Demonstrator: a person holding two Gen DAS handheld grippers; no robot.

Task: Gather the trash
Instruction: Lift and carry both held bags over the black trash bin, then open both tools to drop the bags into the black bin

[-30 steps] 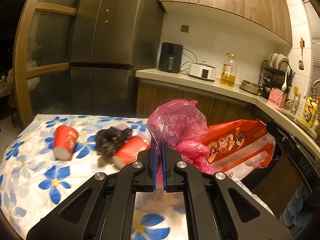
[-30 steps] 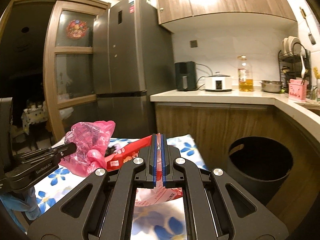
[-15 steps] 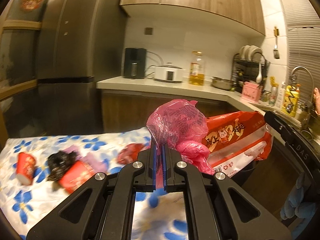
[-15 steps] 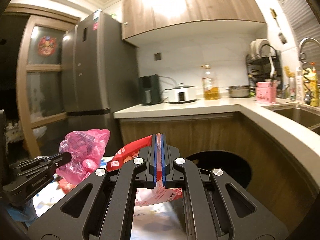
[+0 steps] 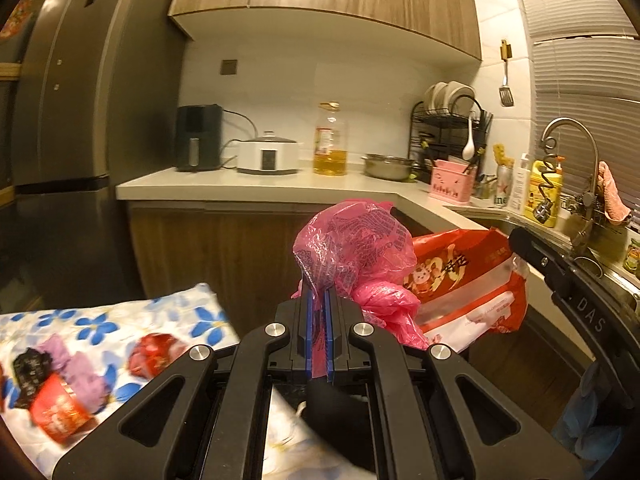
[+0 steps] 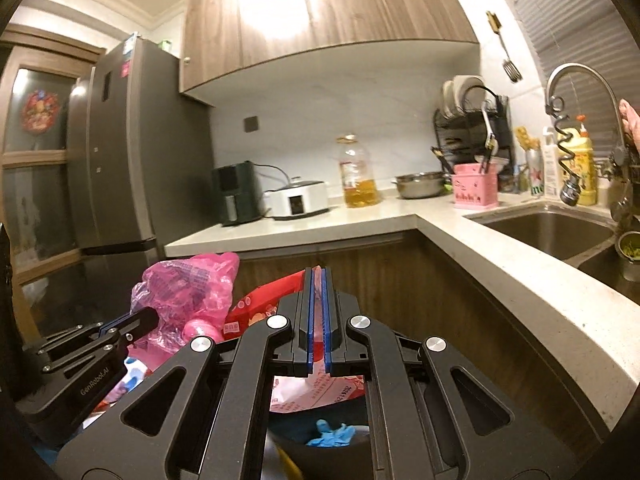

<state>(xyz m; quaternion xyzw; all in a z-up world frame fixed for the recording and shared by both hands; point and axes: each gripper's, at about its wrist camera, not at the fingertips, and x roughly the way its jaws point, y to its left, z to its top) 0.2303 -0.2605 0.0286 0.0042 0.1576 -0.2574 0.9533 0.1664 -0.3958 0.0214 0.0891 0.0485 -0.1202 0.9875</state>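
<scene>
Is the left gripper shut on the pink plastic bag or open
Shut on it: the left gripper has its blue pads pinching the pink plastic bag, which bunches above.

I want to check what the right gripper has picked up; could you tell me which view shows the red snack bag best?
The left wrist view: the red snack bag shows its printed face there. In the right wrist view, the right gripper hides most of it.

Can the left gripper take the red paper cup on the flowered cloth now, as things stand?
Probably not. The left gripper is shut on the pink plastic bag, so its fingers are occupied, and the red paper cup lies off to its left on the flowered cloth.
</scene>
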